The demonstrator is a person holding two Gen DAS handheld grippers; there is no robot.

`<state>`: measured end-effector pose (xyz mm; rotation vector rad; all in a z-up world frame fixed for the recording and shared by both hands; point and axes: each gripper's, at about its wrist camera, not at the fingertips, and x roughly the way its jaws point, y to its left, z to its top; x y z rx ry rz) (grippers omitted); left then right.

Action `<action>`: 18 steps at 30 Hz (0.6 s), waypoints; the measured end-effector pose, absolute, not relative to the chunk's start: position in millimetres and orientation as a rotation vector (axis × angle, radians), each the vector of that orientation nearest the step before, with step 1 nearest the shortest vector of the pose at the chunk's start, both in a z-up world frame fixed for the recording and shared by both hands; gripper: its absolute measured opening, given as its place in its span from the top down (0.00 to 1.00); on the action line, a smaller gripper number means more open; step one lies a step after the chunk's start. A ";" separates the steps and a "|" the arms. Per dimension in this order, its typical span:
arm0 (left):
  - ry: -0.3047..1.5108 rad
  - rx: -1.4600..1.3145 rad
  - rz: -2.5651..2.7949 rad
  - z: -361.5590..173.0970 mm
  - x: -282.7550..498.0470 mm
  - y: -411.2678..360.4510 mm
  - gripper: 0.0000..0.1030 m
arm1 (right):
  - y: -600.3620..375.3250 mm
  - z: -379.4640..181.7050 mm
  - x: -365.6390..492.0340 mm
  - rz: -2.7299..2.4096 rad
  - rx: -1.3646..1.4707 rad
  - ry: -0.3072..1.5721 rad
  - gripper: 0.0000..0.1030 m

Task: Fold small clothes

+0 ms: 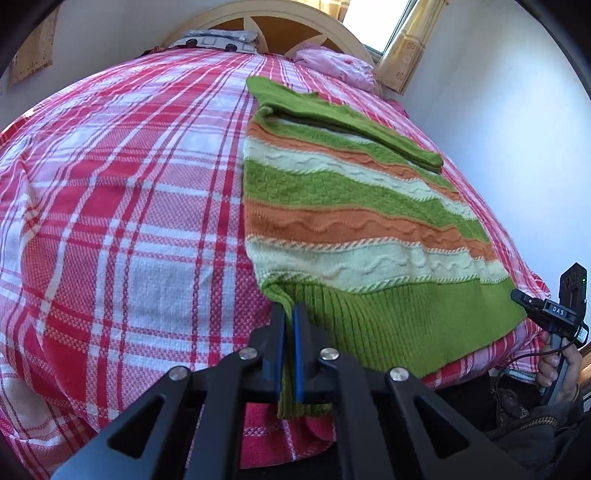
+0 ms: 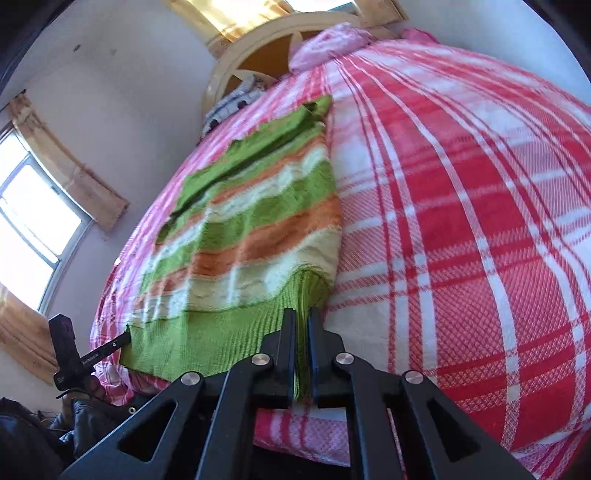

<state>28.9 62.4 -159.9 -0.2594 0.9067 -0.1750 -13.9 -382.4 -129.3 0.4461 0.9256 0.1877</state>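
Note:
A small knitted sweater [image 1: 347,206] with green, orange and cream stripes lies flat on the red and white plaid bed cover [image 1: 122,206], one green sleeve folded across its upper part. My left gripper [image 1: 290,314] is shut on the left corner of the green ribbed hem. My right gripper [image 2: 302,317] is shut on the right corner of the same hem; the sweater [image 2: 258,221] stretches away from it. The right gripper also shows at the hem's far corner in the left wrist view [image 1: 524,299], and the left gripper in the right wrist view [image 2: 123,339].
The bed's near edge is just below both grippers. A curved wooden headboard [image 1: 280,26] and pillows [image 1: 332,62] are at the far end. A white wall [image 1: 498,129] and curtained windows [image 2: 37,218] lie beside the bed. Wide bare cover lies beside the sweater.

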 end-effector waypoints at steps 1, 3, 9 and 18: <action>0.912 -0.259 -0.172 -161.6 28.7 61.7 0.94 | -381.8 -130.9 -14.2 0.188 0.442 0.934 0.94; 0.923 -0.277 -0.171 -164.6 29.0 63.2 0.94 | -380.2 -132.1 -15.2 0.189 0.438 0.938 0.94; 0.928 -0.254 -0.198 -167.3 25.0 60.0 0.96 | -378.1 -131.6 -17.7 0.193 0.422 0.941 0.94; 0.790 -0.291 -0.254 -124.4 15.9 72.4 0.96 | -382.6 -95.4 -24.7 0.270 0.470 0.767 0.96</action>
